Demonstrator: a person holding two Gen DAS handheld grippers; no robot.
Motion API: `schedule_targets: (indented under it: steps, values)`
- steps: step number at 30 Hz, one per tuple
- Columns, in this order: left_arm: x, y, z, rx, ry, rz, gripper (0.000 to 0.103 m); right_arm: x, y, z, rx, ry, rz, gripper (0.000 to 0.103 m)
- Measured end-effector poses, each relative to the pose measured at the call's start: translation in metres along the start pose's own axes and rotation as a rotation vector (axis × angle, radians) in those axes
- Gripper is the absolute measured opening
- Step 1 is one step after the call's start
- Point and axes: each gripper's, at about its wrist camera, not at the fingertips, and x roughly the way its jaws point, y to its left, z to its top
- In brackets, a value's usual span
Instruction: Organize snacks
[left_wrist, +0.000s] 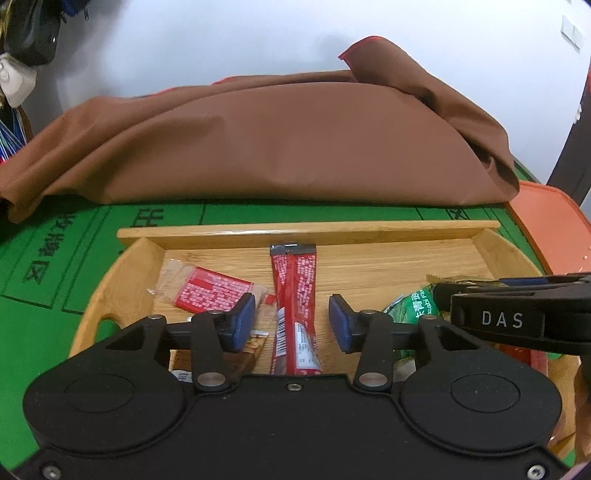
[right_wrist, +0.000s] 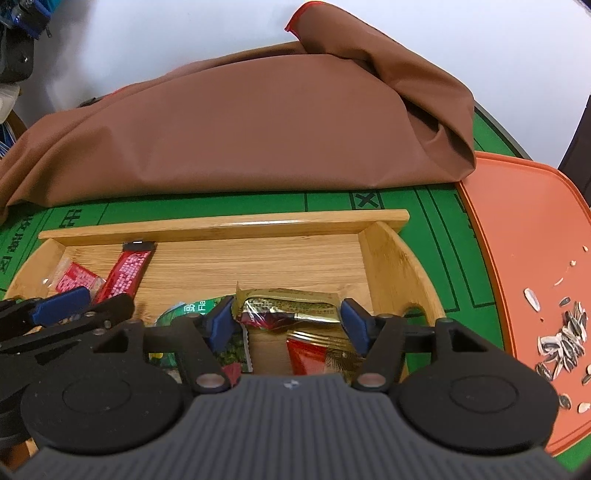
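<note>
A bamboo tray on the green mat holds several snack packets. In the left wrist view my left gripper is open above a long red stick packet; a flat red cracker packet lies to its left and a green pea packet to its right. In the right wrist view my right gripper is open, its blue pads either side of a gold-and-red packet, not pressing it. The green packet lies left of it. The left gripper's fingers show at the left.
A brown cloth bag lies across the table behind the tray. An orange tray at the right carries sunflower seed shells. Green printed mat surrounds the bamboo tray.
</note>
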Motion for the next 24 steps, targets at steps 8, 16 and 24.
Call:
schedule_targets:
  steps: [8, 16, 24]
  values:
    - [-0.03, 0.004, 0.002, 0.022, -0.049, 0.023, 0.064, -0.025, 0.003, -0.001, -0.014, -0.036, 0.009, 0.078]
    - [-0.068, 0.005, -0.007, 0.054, -0.107, 0.05, 0.084, -0.06, 0.004, -0.01, -0.033, -0.094, 0.02, 0.084]
    - [-0.106, 0.008, -0.025, 0.058, -0.154, 0.048, 0.095, -0.098, 0.003, -0.033, -0.065, -0.163, 0.042, 0.09]
